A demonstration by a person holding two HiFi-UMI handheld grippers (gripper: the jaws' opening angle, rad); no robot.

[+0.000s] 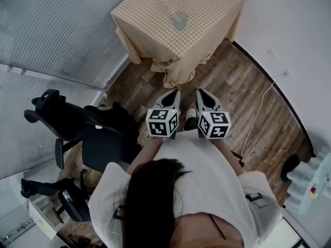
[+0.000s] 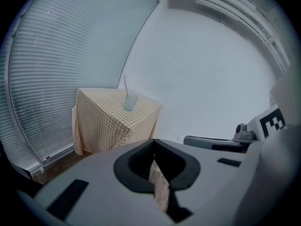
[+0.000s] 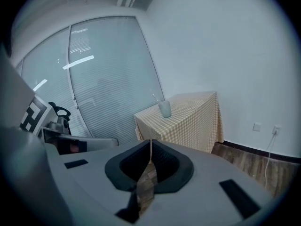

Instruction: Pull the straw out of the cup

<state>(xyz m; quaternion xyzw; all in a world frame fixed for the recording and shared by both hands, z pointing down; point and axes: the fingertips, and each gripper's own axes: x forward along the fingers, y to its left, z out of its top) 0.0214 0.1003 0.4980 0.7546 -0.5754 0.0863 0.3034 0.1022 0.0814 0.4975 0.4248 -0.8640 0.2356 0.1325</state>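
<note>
The task is at its approach step: nothing has been touched, and the cup (image 1: 179, 20) stands well ahead of the person on the table (image 1: 212, 9), near the middle of its top, with the straw (image 2: 125, 84) leaning out of it toward the blinds. The left gripper (image 1: 174, 93) and the right gripper (image 1: 202, 93) are held side by side close to the body, both pointing at the table. Each has its jaws pressed together with nothing between them, and only floor shows through the seam. The next move probably calls for closing the distance, opening one gripper around the straw above the rim, and perhaps steadying the light-looking cup with the other so it does not tip or lift with the straw. The cup looks like pale translucent plastic, though at this range I cannot tell whether it holds any liquid. A tan checked cloth (image 3: 197, 117) drapes the table to near the wood-plank floor (image 1: 232, 87). Slatted window blinds (image 1: 51, 30) fill one side, a black office chair (image 1: 77, 128) stands by them, and a white wall carries a socket (image 3: 257, 126).
</note>
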